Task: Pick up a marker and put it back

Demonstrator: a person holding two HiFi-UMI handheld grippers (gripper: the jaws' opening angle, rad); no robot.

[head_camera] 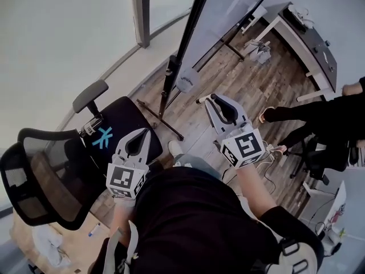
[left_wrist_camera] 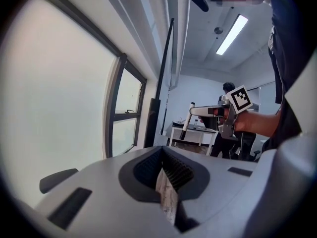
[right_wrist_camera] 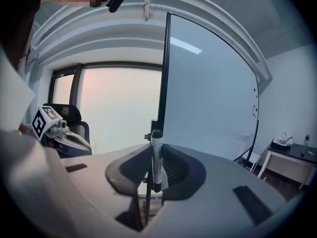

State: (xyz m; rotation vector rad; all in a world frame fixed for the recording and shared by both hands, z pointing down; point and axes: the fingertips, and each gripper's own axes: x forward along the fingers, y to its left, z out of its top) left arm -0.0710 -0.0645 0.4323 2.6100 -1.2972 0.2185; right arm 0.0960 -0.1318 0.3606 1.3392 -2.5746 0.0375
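I have the whiteboard (right_wrist_camera: 213, 98) standing ahead of me and the office chair (head_camera: 51, 176) off to my left. My right gripper (right_wrist_camera: 156, 170) is clamped on the marker (right_wrist_camera: 156, 155), held upright in the air before the board. My left gripper (left_wrist_camera: 166, 182) has its jaws together, holding nothing.

A black mesh office chair (head_camera: 51, 178) stands left on the wood-plank floor (head_camera: 251, 81); a tall whiteboard on a black stand (head_camera: 228, 16) rises ahead, a dark-topped white-legged table (head_camera: 312, 39) beyond it.
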